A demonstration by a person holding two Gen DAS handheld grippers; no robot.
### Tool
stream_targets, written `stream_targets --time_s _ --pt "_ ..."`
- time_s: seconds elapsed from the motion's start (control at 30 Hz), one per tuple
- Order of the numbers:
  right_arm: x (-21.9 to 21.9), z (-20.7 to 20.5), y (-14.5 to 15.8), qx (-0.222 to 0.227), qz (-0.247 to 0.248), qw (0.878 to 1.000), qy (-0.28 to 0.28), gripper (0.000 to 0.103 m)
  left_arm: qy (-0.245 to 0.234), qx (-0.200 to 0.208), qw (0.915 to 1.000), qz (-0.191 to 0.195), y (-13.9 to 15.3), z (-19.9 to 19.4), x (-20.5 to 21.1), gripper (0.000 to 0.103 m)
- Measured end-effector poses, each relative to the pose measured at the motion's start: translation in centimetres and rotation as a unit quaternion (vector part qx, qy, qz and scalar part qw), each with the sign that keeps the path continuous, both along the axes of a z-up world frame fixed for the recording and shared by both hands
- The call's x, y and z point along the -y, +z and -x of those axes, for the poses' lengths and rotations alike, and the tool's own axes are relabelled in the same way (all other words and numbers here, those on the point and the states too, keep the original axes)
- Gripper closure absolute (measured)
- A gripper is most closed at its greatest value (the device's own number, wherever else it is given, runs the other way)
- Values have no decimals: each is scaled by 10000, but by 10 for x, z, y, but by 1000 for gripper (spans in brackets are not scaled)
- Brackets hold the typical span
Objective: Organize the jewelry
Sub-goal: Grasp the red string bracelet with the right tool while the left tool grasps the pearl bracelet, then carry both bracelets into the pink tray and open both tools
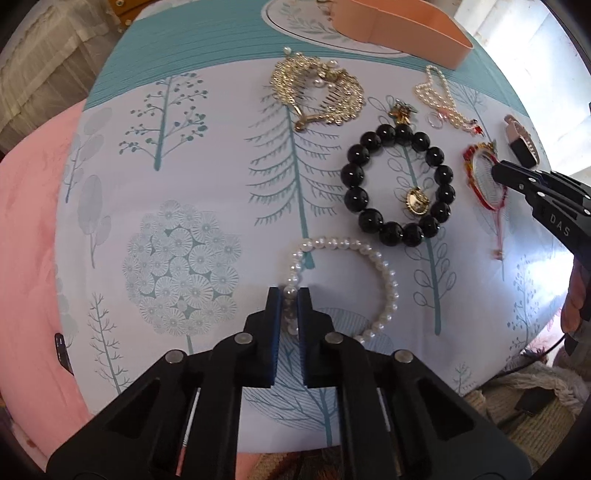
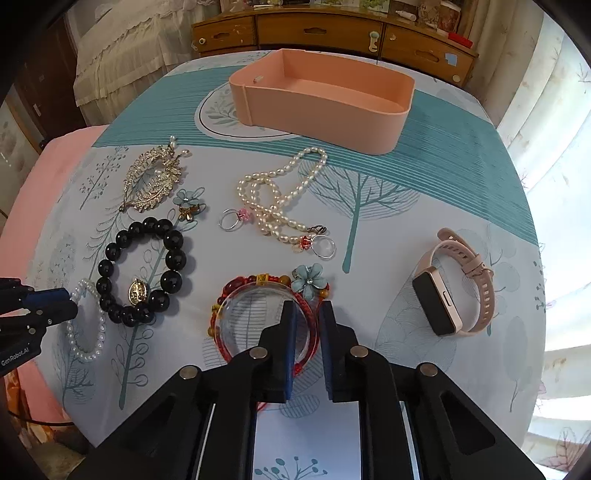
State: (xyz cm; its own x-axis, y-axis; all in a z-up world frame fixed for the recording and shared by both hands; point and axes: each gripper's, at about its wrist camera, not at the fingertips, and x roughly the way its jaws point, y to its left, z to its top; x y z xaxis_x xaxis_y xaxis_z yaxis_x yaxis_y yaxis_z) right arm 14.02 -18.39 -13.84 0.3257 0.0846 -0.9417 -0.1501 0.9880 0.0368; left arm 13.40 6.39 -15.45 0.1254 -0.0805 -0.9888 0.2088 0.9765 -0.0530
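Observation:
My left gripper (image 1: pixel 291 291) is shut on the white pearl bracelet (image 1: pixel 384 273), which lies on the tree-print tablecloth; it also shows in the right wrist view (image 2: pixel 88 350). My right gripper (image 2: pixel 306 306) has its jaws around the rim of the red beaded bangle (image 2: pixel 236 291), narrowly apart with the rim between them. A black bead bracelet (image 1: pixel 397 184) with a gold charm lies between the two. The pink tray (image 2: pixel 321 99) stands open at the far side.
A gold leaf hair comb (image 2: pixel 153 181), a long pearl necklace (image 2: pixel 277 195), two silver rings (image 2: pixel 231 219), flower earrings (image 2: pixel 190 201) and a pink smartwatch (image 2: pixel 454 288) lie on the cloth. A wooden dresser (image 2: pixel 317 29) stands behind the table.

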Motion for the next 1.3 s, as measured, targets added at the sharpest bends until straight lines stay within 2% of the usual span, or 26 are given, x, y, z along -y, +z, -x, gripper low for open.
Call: stream_targets --time_s 0.07,0.17,0.33,0.57,0.73,0.93,1.13,1.3 --pt "2 0 1 -57 -162 9998 20 96 27 -149 9998 161 1 -7 0 98" --pt "4 2 3 -73 -321 9995 11 96 78 -66 9994 318 12 -13 -1 98" --pt "5 10 21 80 -516 9986 32 96 57 361 9980 515 51 -21 3 98" --pt "9 11 72 609 -517 9968 58 96 -203 1185 9909 607 121 -20 22 98" --pt "15 -12 106 990 -467 9940 -61 96 -320 1877 9803 528 170 -42 45 98" --pt "35 -76 126 1203 -640 9894 -508 96 -218 2340 9701 600 205 -99 72 98" --pt "58 -151 114 996 -975 9838 -1131 96 -63 2299 9704 735 194 -170 104 98" --pt "66 -195 86 785 -892 9828 -1410 96 51 2016 9767 732 146 -222 130 98"
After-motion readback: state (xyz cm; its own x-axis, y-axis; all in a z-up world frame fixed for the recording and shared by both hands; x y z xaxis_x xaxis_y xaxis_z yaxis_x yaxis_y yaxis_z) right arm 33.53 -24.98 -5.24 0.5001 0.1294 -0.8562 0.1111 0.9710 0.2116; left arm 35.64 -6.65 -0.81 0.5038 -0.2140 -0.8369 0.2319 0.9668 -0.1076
